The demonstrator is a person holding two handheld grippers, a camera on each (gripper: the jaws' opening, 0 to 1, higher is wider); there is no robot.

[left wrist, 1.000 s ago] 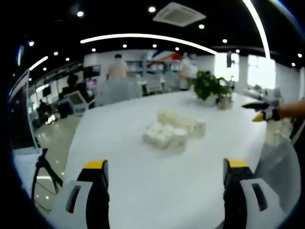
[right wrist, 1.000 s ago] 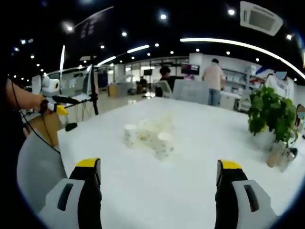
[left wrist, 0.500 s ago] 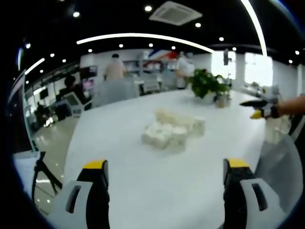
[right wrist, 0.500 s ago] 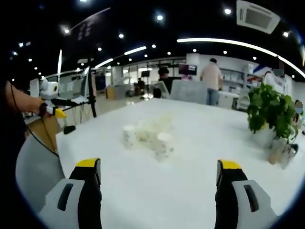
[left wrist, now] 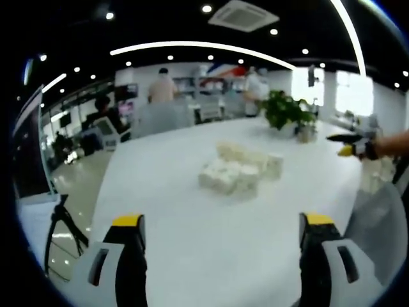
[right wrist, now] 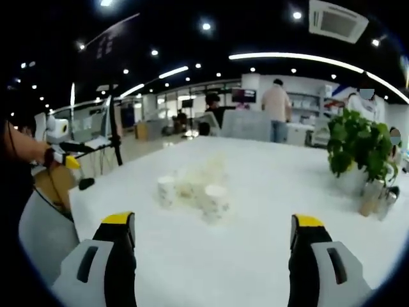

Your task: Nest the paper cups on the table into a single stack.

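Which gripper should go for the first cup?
Slight edge to the right gripper: in its view two upright paper cups stand apart at the near edge of the cluster, jaws open. The left gripper, also open, faces a blurred, tightly packed side. Both are well back.

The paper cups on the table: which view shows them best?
The right gripper view: the paper cups stand as separate upright shapes there, two with clear outlines at the cluster's near edge. In the left gripper view the cups blur into one pale clump in the middle of the white table, so single cups are hard to tell apart.
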